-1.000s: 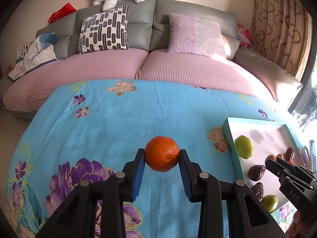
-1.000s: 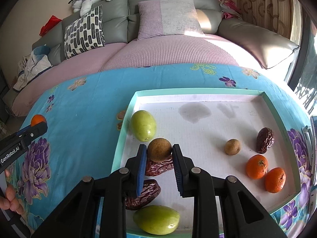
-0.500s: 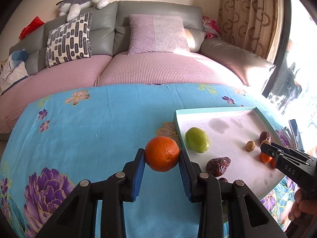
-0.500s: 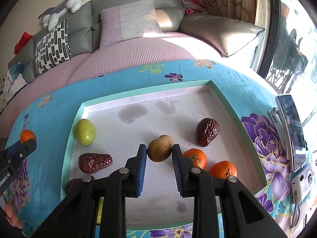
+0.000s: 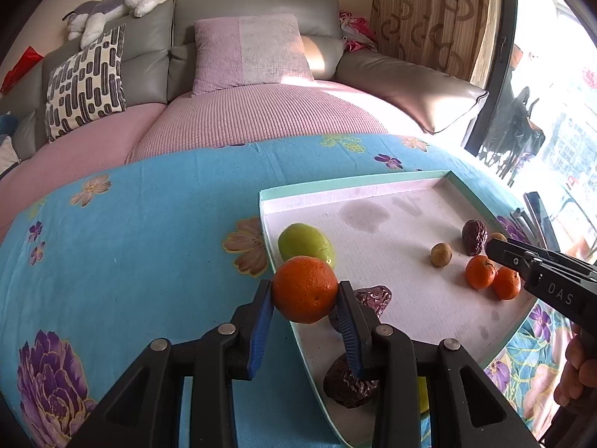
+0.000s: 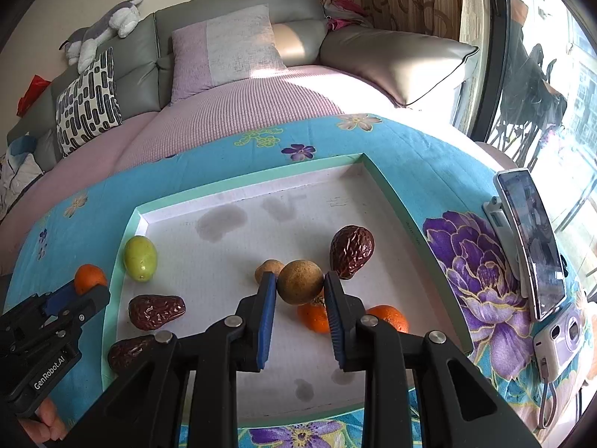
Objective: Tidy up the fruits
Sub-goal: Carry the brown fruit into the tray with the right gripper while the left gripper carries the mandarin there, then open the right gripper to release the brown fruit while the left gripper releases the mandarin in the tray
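My left gripper [image 5: 305,298] is shut on an orange [image 5: 305,289] held over the left rim of the teal-edged white tray [image 5: 373,181]. My right gripper [image 6: 300,291] is shut on a round brown fruit [image 6: 299,282] above the tray's [image 6: 261,183] right half, over another small brown fruit [image 6: 268,267] and two tangerines [image 6: 388,317]. In the tray lie a green fruit [image 5: 306,243], dark wrinkled dates [image 6: 156,310] and one more date [image 6: 351,251]. The right gripper [image 5: 502,252] shows at the right of the left wrist view, the left gripper [image 6: 84,291] at the left of the right wrist view.
The tray sits on a blue floral tablecloth [image 5: 130,224]. A phone on a stand [image 6: 530,239] and a small camera [image 6: 563,339] stand right of the tray. A grey sofa [image 5: 242,11] with pillows lies beyond the table. A hand [image 5: 578,369] holds the right gripper.
Both grippers have moved to the right with their fruit. The orange now hangs over the tray's left rim, and the brown fruit is over the tangerines.
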